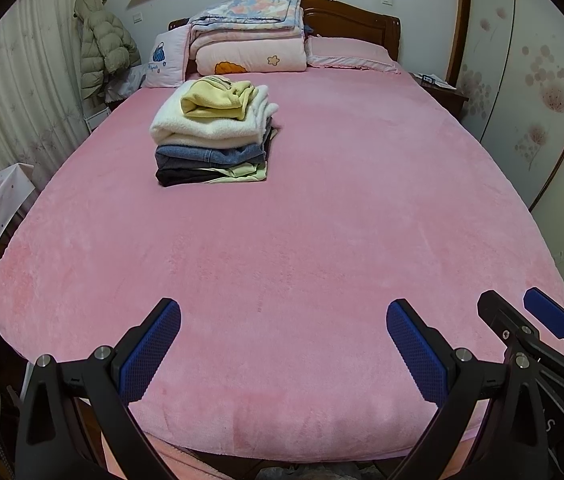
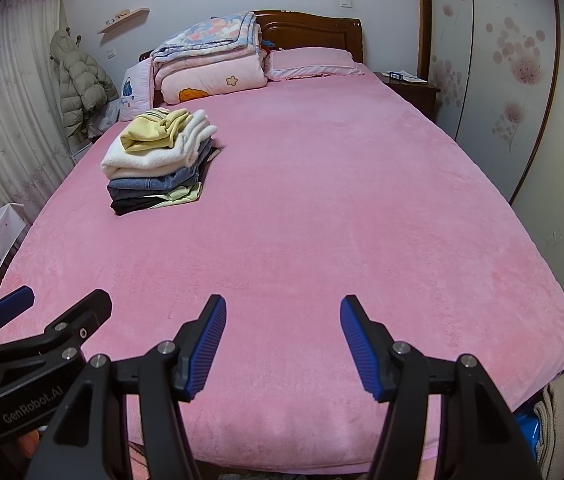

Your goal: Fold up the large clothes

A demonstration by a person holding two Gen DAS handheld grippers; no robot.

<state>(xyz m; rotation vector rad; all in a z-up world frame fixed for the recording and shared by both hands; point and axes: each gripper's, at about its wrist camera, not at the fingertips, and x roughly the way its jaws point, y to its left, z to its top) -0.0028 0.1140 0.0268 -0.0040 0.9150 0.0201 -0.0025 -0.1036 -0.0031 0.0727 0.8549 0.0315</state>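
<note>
With both the left gripper point(image 1: 284, 320) and right gripper point(image 2: 283, 316) wide-jawed and empty over the bare bed point(image 1: 322, 220), the folded stack point(image 1: 214, 132) looked finished; next garment wanted centring first.

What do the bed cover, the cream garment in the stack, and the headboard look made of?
Bed cover: plush fleece, matte with a short nap. Cream garment: thick sherpa-like pile, nubbly. Headboard: dark wood, glossy, probably varnished.

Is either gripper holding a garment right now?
No, the left gripper and the right gripper both stand open over the bare pink bed cover, and the folded clothes stack sits untouched farther up.
</note>
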